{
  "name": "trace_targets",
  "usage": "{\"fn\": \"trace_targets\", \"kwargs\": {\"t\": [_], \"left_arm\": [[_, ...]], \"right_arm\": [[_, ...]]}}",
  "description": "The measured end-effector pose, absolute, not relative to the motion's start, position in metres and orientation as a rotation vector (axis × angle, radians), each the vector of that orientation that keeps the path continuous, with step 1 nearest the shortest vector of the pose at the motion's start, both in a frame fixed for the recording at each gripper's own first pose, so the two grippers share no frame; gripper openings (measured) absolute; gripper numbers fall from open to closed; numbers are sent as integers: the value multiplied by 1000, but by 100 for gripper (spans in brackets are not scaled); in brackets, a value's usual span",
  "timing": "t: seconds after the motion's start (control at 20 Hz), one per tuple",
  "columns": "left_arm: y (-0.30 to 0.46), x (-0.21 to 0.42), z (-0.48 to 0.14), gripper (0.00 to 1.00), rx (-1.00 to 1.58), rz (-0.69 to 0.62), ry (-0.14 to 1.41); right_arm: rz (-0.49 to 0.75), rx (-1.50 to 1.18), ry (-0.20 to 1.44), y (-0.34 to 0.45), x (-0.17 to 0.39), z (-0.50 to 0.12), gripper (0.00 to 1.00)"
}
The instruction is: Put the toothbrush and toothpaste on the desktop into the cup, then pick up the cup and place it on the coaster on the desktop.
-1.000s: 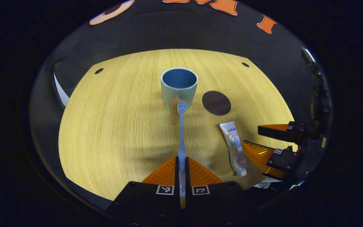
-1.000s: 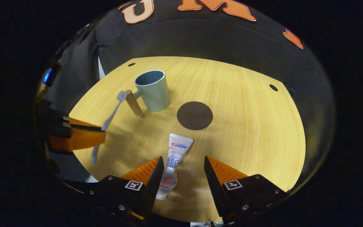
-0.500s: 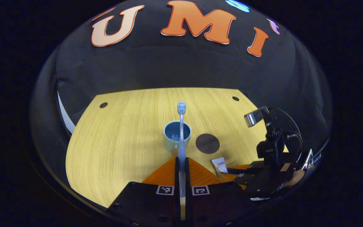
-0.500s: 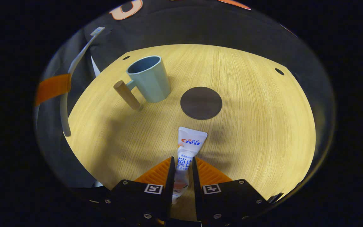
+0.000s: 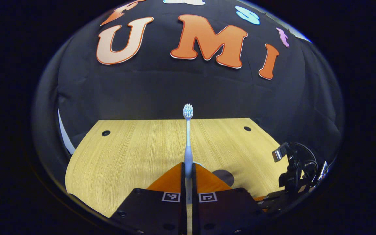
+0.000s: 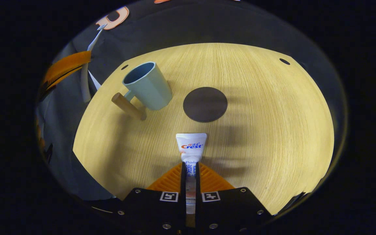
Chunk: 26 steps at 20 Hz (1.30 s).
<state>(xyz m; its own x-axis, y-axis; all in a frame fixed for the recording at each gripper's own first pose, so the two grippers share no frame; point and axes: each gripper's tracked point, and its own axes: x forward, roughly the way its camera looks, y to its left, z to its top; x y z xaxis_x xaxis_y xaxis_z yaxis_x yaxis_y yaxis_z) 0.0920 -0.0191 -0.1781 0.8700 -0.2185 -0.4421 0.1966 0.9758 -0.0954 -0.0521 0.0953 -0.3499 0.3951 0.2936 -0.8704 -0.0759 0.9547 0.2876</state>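
Standing bristles-up, the toothbrush (image 5: 188,137) is clamped by its handle between the closed fingers of the left gripper (image 5: 188,169), raised above the wooden desktop (image 5: 132,153). The toothpaste (image 6: 190,150) is pinched at its lower end by the right gripper (image 6: 190,173), near the desktop's near edge. Farther off, the cup (image 6: 147,85) is seen upright at the left, with the coaster (image 6: 205,104) just beside it on the right.
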Motion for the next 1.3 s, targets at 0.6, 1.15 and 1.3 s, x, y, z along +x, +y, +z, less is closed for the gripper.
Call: {"fn": "trace_targets", "kwargs": {"t": [0.6,1.15,1.3], "left_arm": [[-41,159,-184,6,-68,-288,330],[-59,167,-228,6,-14,-332,295],[-59,160,-242,6,6,-336,292]], "right_arm": [[185,227,869,74,-33,-278,10],[152,207,765,59,-38,-230,10],[141,201,767,58,-38,-227,10]]}}
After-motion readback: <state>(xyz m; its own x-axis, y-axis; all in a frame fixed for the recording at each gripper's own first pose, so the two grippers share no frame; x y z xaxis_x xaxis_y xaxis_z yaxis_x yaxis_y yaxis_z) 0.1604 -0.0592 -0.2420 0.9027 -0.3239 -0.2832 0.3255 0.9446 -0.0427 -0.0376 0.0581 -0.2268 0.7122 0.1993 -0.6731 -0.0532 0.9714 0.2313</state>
